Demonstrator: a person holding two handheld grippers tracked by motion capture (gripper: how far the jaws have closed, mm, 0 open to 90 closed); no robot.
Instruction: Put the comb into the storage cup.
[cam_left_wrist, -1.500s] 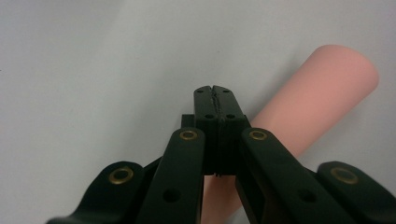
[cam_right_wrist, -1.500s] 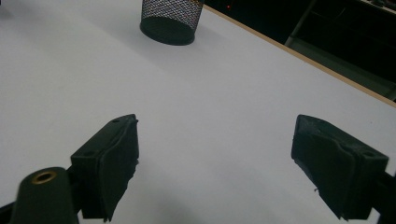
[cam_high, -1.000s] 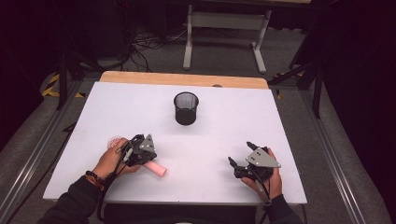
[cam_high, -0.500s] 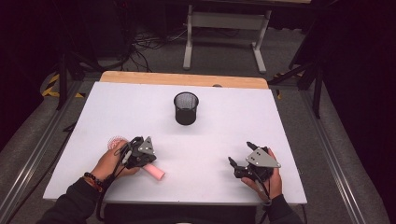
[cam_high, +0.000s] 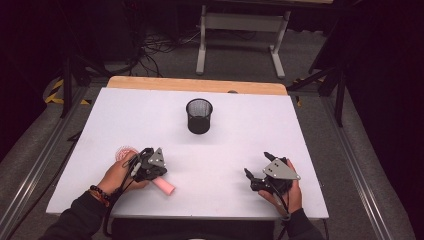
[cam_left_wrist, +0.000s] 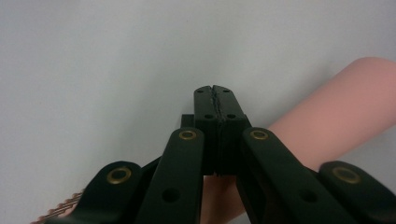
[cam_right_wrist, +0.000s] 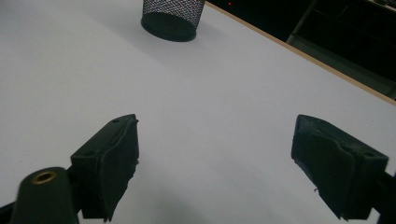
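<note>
White tabletop (cam_high: 125, 120), black mesh cup (cam_high: 199, 116) standing mid-table. I see my left gripper (cam_left_wrist: 215, 93) with jaws pressed together, empty, pink cylinder (cam_high: 164, 187) lying just beside it. My right gripper (cam_right_wrist: 215, 163) rests spread wide, holding nothing.

Mesh cup (cam_high: 199, 115) behind cylinder (cam_high: 164, 186)

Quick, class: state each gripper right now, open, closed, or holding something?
Left gripper: jaws closed, empty; the pink cylinder lies beside and under them.
Right gripper: jaws open, empty, over the white table.
</note>
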